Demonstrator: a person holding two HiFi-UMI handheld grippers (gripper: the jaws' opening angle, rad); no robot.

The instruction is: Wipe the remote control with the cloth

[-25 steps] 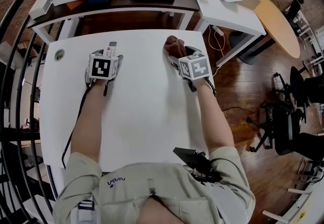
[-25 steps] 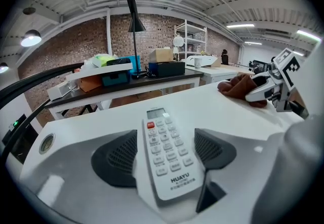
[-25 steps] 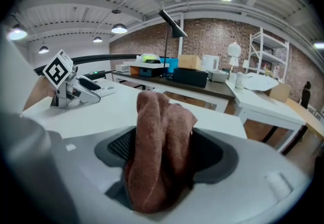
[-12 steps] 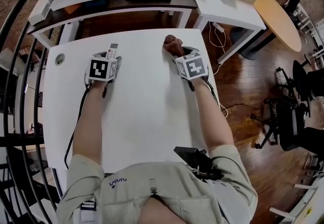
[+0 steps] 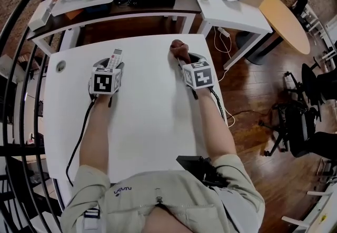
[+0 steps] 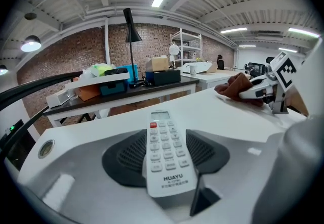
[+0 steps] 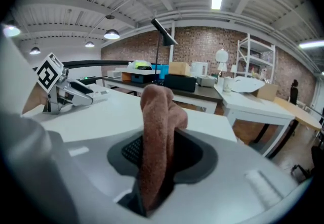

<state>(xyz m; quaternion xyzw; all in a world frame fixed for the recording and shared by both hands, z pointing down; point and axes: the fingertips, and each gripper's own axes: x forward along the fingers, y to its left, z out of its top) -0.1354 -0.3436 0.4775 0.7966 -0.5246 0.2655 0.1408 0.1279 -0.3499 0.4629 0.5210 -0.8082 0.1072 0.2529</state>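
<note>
Left gripper view — my left gripper (image 5: 109, 64) has just been closing its jaws and now clamps the white HUAYU remote control (image 6: 165, 152) at the far side of the white table (image 5: 147, 121). My right gripper (image 7: 157, 167), also just closing, pinches the brown cloth (image 7: 158, 122) — well apart.

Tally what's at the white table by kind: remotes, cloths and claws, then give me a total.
Remote: 1
Cloth: 1
Claws: 2 (left claw, right claw)
Total: 4
</note>
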